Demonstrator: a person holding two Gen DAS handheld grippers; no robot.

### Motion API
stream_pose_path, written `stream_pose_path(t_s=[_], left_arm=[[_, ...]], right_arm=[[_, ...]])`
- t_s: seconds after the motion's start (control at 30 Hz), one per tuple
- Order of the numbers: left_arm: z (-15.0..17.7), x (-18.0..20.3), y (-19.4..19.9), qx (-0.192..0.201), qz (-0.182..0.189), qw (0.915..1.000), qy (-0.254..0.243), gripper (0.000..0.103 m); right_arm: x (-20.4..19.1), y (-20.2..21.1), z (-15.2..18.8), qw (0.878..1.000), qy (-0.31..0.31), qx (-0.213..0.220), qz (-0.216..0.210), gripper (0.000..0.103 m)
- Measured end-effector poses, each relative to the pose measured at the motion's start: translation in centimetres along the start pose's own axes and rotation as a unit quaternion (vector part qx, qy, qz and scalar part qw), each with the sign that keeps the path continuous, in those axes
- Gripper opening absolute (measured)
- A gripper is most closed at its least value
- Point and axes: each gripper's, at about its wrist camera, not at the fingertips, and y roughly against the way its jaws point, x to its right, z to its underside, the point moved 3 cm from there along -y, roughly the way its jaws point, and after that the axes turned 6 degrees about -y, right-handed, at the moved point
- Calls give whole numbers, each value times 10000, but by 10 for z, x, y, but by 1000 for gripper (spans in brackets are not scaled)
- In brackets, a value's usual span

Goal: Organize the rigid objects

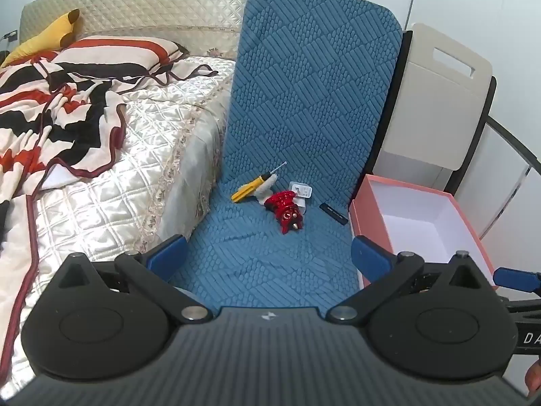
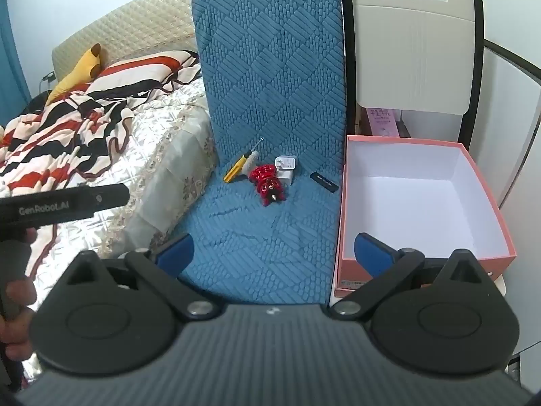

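Two tools (image 1: 268, 253) (image 2: 274, 253) wide apart, empty; white charger (image 1: 301, 193) half hidden behind red figurine (image 1: 285, 211).

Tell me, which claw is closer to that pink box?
Right. The right claw hangs open with one finger over the near corner of the pink box. The left claw, open too, sits farther left, over the blue mat.

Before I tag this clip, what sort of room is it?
Most likely a bedroom: a bed with a quilted headboard and a striped blanket. Beside it a blue textured mat holds small items next to an open pink box.
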Motion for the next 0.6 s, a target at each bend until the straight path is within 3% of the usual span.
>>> stream_pose_path(t_s=[0.6], left_arm=[[1,-7,-4,-31,10,10000,-11,103]], right_arm=[[7,-4,5,9998,-198,-49,-44,103]])
